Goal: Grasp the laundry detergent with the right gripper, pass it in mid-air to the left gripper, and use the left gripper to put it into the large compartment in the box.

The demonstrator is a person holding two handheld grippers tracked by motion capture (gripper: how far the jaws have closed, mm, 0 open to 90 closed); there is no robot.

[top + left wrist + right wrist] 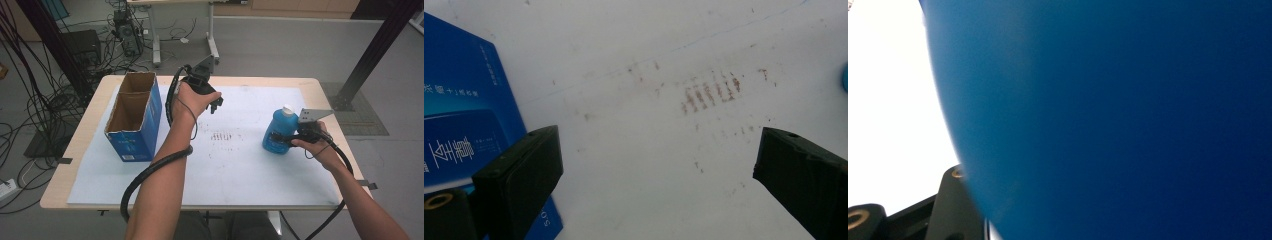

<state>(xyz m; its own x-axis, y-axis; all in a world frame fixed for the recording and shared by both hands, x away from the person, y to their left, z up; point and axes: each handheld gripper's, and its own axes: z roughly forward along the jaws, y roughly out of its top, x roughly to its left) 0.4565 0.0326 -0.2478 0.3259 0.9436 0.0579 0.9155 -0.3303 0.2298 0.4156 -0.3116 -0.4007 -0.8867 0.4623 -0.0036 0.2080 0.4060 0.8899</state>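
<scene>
Gripping the blue bottle [280, 132] low on its body, the right gripper [295, 137] had its jaws closed against the plastic, a hold that kept the white cap up and the weight under control. That bottle stood upright on the white mat [240, 175], well to the right of the open blue carton [135, 116], which looked like the place it was meant to go: the carton's flaps were folded back and its two compartments faced up, ready to take something dropped in from above. Hovering just right of the carton, the left gripper [212, 102] carried nothing, its jaws spread wide over bare mat, probably waiting to steady the carton. Faint brown scuffs [711, 92] marked the mat between carton and bottle.
</scene>
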